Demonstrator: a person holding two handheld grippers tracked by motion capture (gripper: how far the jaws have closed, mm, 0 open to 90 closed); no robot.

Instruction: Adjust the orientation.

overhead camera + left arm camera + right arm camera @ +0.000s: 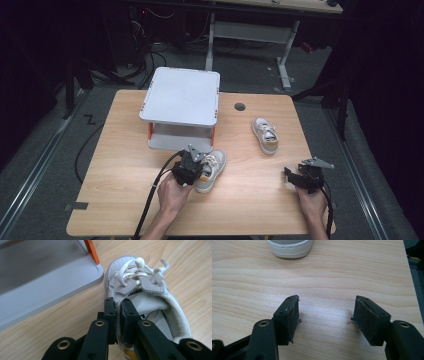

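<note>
A small white sneaker (212, 171) with white laces lies on the wooden table, just in front of the grey shelf. My left gripper (191, 166) is shut on this sneaker's (140, 292) side wall, one jaw inside the shoe and one outside; its tips (119, 305) pinch the collar. A second white sneaker (265, 135) with a tan heel lies farther right and back; its toe (290, 247) shows at the top of the right gripper view. My right gripper (296, 176) hovers open over bare wood near the table's right front, nothing between its jaws (327, 315).
A grey two-level shelf (181, 102) with orange posts stands at the table's back middle; its lower tray (50, 285) lies just left of the held sneaker. A round cable hole (240, 106) sits right of it. The table's right edge (412, 277) is near my right gripper.
</note>
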